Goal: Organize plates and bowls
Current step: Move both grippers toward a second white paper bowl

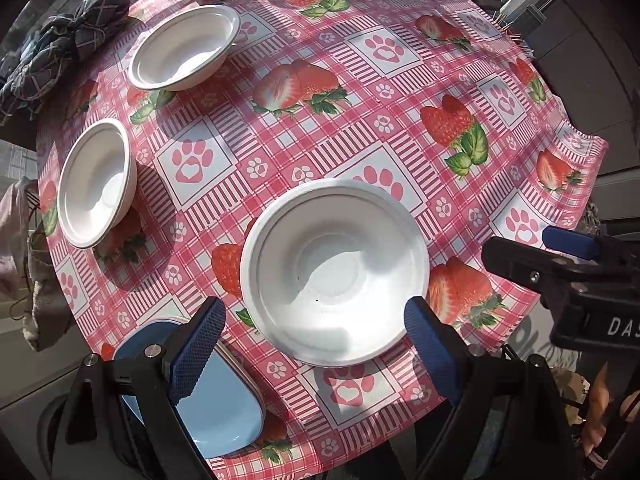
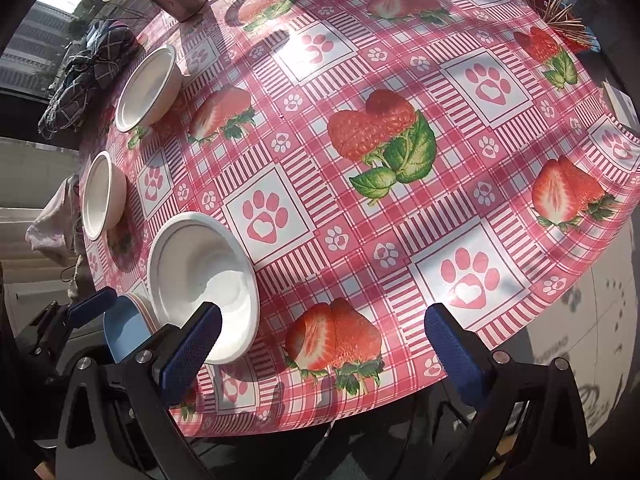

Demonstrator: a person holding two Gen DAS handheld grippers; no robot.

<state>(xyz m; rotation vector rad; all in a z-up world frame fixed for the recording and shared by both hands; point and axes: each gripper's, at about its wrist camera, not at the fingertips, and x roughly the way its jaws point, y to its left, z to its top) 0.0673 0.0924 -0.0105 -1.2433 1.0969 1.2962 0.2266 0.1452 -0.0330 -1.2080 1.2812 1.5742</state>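
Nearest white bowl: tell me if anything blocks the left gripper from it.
Nothing visible does. The left gripper hangs open right over the nearest white bowl, its fingers straddling the near rim. The blue plate lies off to one side under one finger, and the right gripper is off to the other side.

Both tongs point downward, the left tongs [image 1: 316, 336] and right tongs [image 2: 322, 344] spread wide, gripping nothing.

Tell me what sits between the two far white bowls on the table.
Nothing: only bare strawberry tablecloth lies between the far bowl and the side bowl, shown clearly in the left wrist view.
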